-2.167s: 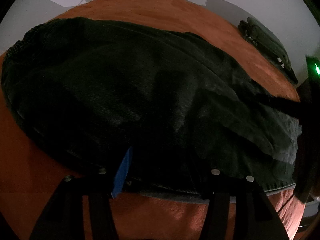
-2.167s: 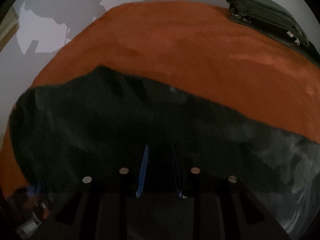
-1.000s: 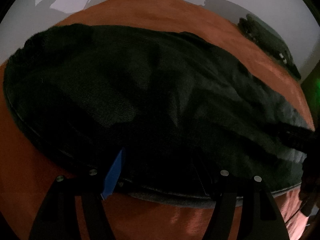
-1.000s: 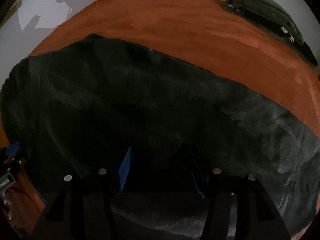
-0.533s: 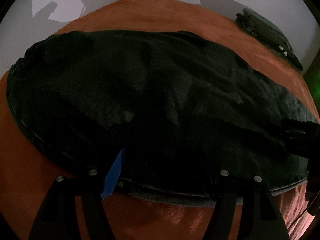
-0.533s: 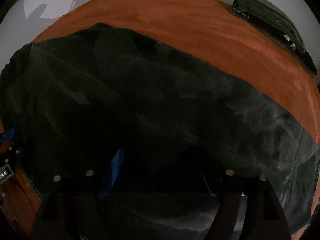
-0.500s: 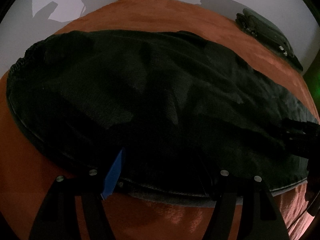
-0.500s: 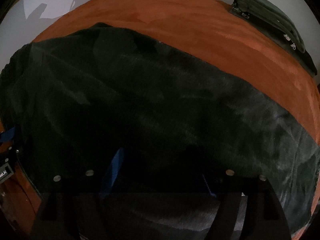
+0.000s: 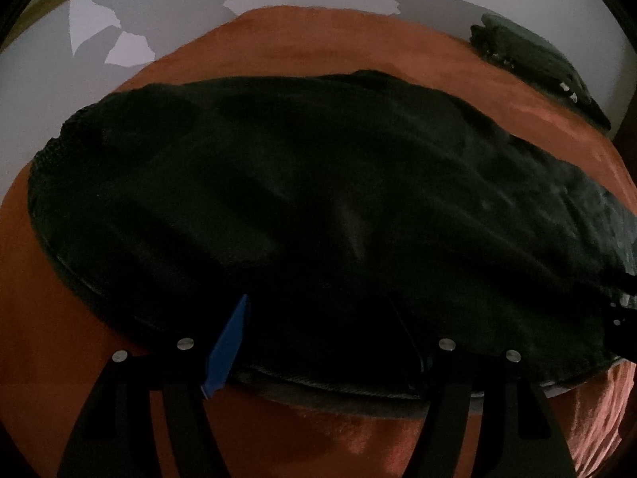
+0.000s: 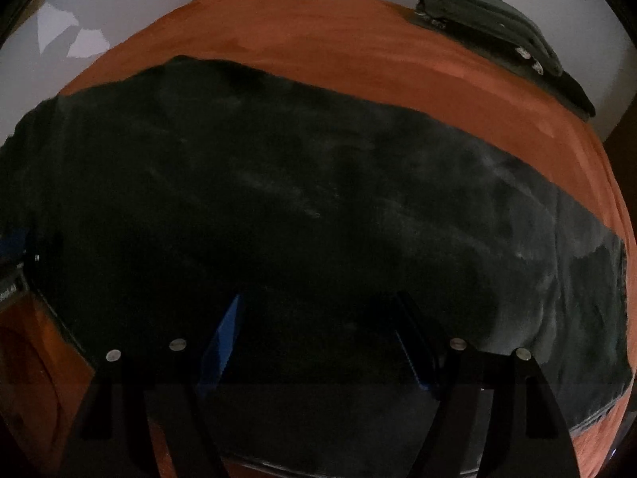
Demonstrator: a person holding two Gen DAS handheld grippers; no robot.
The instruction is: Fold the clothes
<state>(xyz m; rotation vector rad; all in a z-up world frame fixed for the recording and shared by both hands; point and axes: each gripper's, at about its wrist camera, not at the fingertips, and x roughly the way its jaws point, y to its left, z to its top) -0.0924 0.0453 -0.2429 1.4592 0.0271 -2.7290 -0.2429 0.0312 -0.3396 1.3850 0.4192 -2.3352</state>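
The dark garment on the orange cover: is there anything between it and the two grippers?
Nothing visible does. The dark garment lies spread on the orange cover, and both the left gripper and the right gripper are open right over its near edge. The folded green garment lies far off.

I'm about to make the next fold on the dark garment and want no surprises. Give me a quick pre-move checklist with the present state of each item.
1. Left gripper open: ok, fingers spread wide.
2. Right gripper open: ok, fingers apart.
3. Dark garment lying spread on the orange surface: ok, a few wrinkles.
4. Near hem within the left gripper's reach: ok, it runs across between the fingers.
5. Fabric actually between the right gripper's fingers: cannot tell, too dark.
6. Folded green garment clear of the fold area: ok, it lies apart at the far edge.
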